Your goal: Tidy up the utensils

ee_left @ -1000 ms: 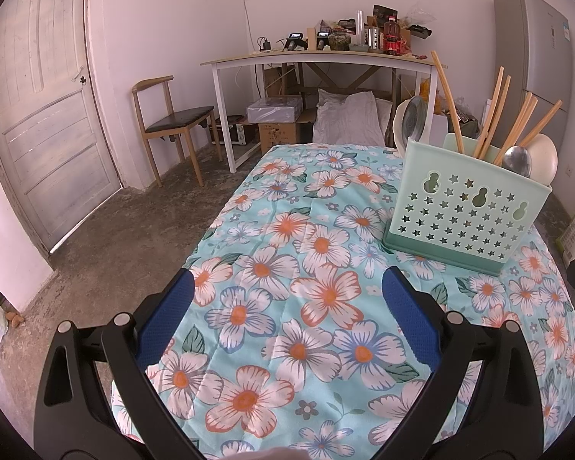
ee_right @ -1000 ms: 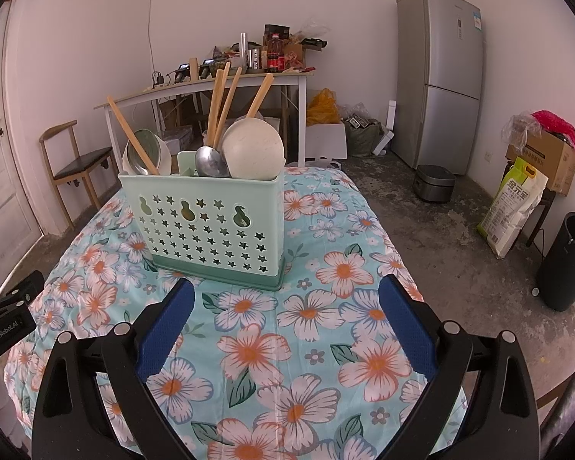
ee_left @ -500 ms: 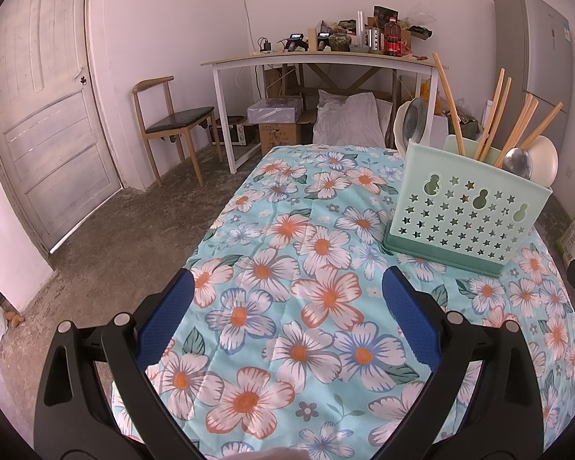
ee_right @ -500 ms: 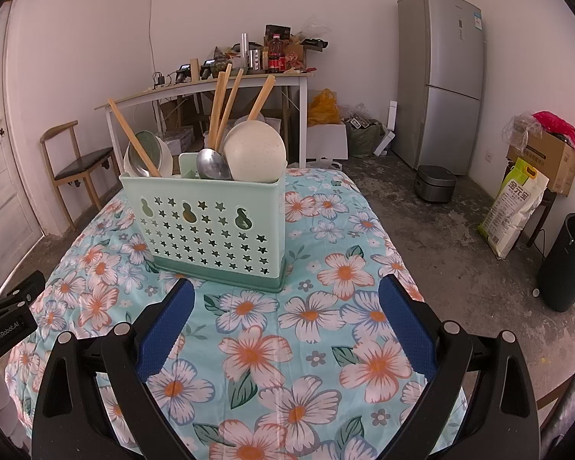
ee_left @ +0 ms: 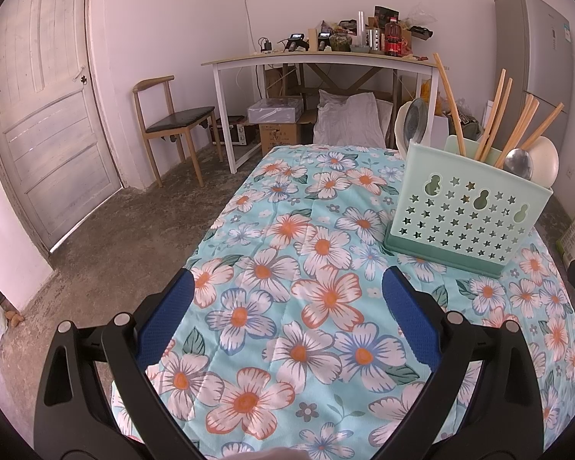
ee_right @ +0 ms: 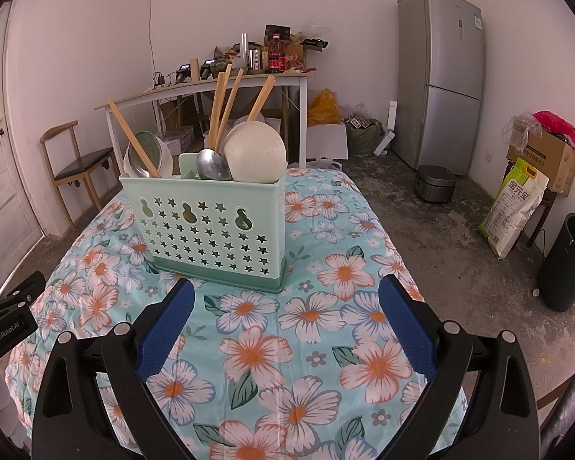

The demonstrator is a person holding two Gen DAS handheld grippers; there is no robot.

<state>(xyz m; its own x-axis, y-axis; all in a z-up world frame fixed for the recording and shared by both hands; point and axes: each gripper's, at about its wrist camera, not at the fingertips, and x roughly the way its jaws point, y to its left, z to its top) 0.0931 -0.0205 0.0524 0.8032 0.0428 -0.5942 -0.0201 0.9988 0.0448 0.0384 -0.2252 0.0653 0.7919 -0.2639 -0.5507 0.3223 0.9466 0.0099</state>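
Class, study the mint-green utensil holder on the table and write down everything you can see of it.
The utensil holder is a mint-green plastic box with a darker green base, its front wall pierced with star and gourd-shaped holes. It stands upright on the floral tablecloth, beyond both open grippers, touching neither. Wooden chopsticks, a metal spoon, a cream round ladle and a green-lined bowl stick out of its top.

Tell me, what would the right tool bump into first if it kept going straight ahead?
Probably the mint-green utensil holder. The right tool is open and empty, pointing over the flowered tablecloth at the holder's near side, though depth is unclear.
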